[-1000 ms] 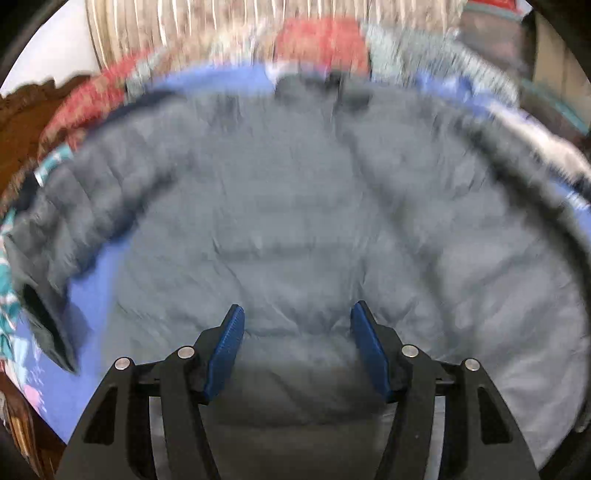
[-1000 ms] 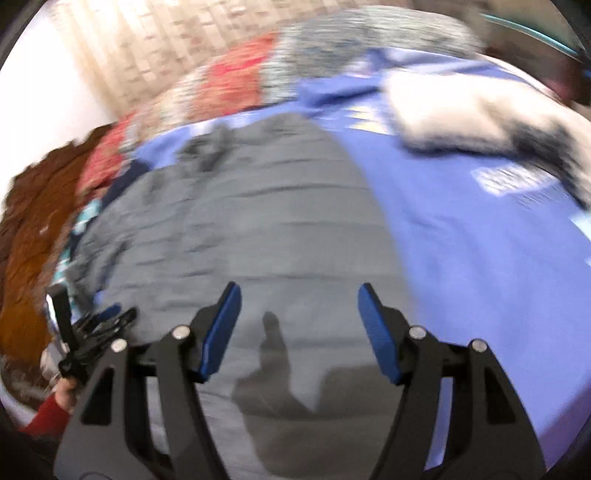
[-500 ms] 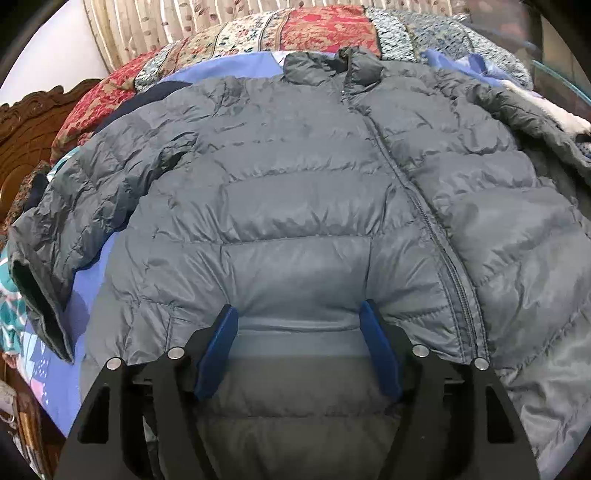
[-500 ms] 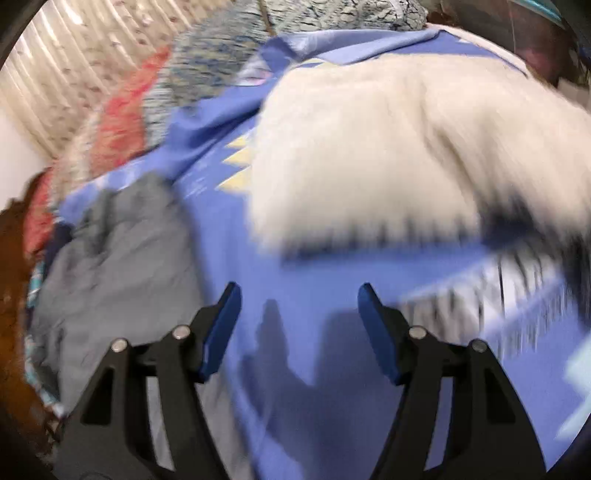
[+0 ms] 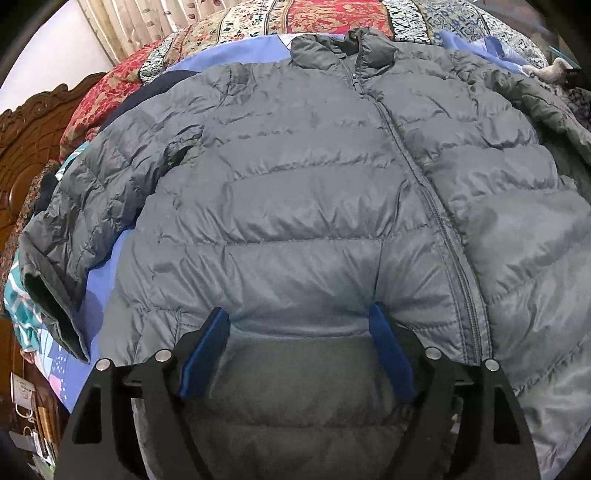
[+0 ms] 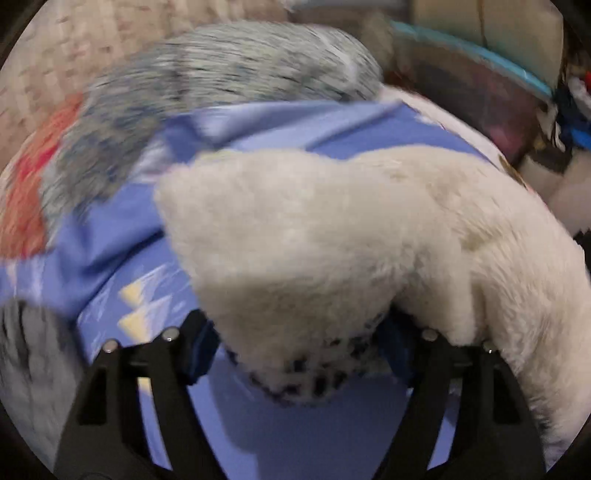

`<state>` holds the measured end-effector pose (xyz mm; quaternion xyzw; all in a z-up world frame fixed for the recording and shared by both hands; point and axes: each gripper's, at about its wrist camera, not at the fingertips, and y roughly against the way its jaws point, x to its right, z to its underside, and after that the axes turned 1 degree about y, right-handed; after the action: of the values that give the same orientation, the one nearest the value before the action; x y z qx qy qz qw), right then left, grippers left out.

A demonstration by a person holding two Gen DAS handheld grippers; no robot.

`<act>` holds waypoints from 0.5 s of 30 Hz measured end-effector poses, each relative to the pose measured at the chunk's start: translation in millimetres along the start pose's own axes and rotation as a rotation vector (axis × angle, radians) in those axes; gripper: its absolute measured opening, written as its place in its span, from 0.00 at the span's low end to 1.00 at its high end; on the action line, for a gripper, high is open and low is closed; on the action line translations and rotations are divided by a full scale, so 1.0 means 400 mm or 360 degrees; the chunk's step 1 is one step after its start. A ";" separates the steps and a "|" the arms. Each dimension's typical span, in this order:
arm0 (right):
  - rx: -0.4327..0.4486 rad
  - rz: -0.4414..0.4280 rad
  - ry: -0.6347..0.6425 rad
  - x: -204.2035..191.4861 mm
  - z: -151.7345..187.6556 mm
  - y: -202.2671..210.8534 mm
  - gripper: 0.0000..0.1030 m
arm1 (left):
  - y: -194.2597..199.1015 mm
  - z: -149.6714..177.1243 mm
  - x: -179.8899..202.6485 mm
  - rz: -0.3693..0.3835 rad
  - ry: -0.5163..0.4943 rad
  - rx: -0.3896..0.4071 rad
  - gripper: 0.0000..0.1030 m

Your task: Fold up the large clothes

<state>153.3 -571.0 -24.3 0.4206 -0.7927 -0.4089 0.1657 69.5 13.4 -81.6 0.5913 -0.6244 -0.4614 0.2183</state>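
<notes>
A grey quilted puffer jacket (image 5: 295,206) lies spread front-up on the bed, zipped, collar at the far end. Its left sleeve (image 5: 62,236) hangs toward the bed's left edge. My left gripper (image 5: 299,328) is open at the jacket's bottom hem, which lies between the blue pads (image 5: 205,350). In the right wrist view a white fluffy garment (image 6: 351,236) with a dark-spotted edge lies on the blue sheet (image 6: 122,236). My right gripper (image 6: 299,332) is open, and the garment's near edge covers its fingertips. A strip of the grey jacket (image 6: 22,354) shows at the left.
A patterned red and blue quilt (image 5: 325,14) lies across the bed's far end. A carved wooden headboard (image 5: 22,140) stands at the left. A curtain (image 5: 147,18) hangs behind. Cluttered furniture (image 6: 498,92) stands beyond the bed's right side.
My right gripper has swung right, away from the grey jacket, and closed in on the white fluffy garment. My left gripper has settled at the jacket's hem.
</notes>
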 end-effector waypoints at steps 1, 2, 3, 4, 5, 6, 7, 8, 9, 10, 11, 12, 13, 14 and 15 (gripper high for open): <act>0.0018 -0.0024 0.0012 -0.017 0.024 0.016 0.70 | 0.001 0.000 -0.001 0.0004 0.0002 -0.0002 0.93; 0.0025 -0.0106 -0.0001 -0.042 0.062 0.038 0.70 | 0.001 0.000 -0.002 0.0005 0.0003 -0.0005 0.93; -0.0003 -0.0222 -0.0027 -0.068 0.099 0.052 0.70 | 0.002 -0.001 -0.002 0.0005 0.0001 -0.0011 0.93; -0.0068 -0.0361 -0.0037 -0.099 0.128 0.053 0.70 | 0.002 -0.002 -0.001 0.0006 -0.0004 -0.0013 0.93; -0.0127 -0.0461 -0.0023 -0.129 0.142 0.048 0.70 | 0.001 -0.003 -0.001 0.0010 -0.0008 -0.0011 0.93; -0.0198 -0.0556 0.0015 -0.171 0.148 0.033 0.70 | 0.000 -0.002 -0.001 0.0016 -0.0009 -0.0007 0.93; -0.0272 -0.0651 0.0040 -0.210 0.141 0.011 0.70 | -0.001 -0.001 -0.002 0.0025 -0.0008 0.0000 0.93; -0.0336 -0.0751 0.0034 -0.234 0.134 -0.009 0.65 | -0.002 -0.001 -0.003 0.0032 -0.0007 0.0004 0.93; -0.0399 -0.0822 0.0016 -0.269 0.114 -0.039 0.59 | -0.002 -0.001 -0.004 0.0036 -0.0003 0.0005 0.93; -0.0402 -0.0824 0.0027 -0.292 0.096 -0.053 0.58 | -0.002 -0.001 -0.006 0.0042 0.0006 0.0006 0.93; -0.0398 -0.0839 0.0078 -0.337 0.061 -0.080 0.53 | -0.003 0.000 -0.008 0.0051 0.0017 0.0010 0.93; -0.0456 -0.0895 0.0125 -0.387 0.026 -0.120 0.42 | -0.005 0.002 -0.008 0.0055 0.0019 0.0016 0.94; -0.0507 -0.0918 0.0127 -0.418 0.009 -0.146 0.39 | -0.006 0.003 -0.008 0.0060 0.0019 0.0024 0.94; -0.0569 -0.0954 0.0122 -0.459 -0.019 -0.186 0.39 | -0.007 0.003 -0.008 0.0065 0.0018 0.0033 0.94; -0.0625 -0.0950 0.0157 -0.505 -0.043 -0.226 0.39 | -0.008 0.003 -0.009 0.0071 0.0016 0.0038 0.95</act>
<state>331.3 -445.8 -68.8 0.6130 -0.5322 -0.5631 0.1548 71.2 17.5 -83.8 0.5822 -0.6417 -0.4460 0.2247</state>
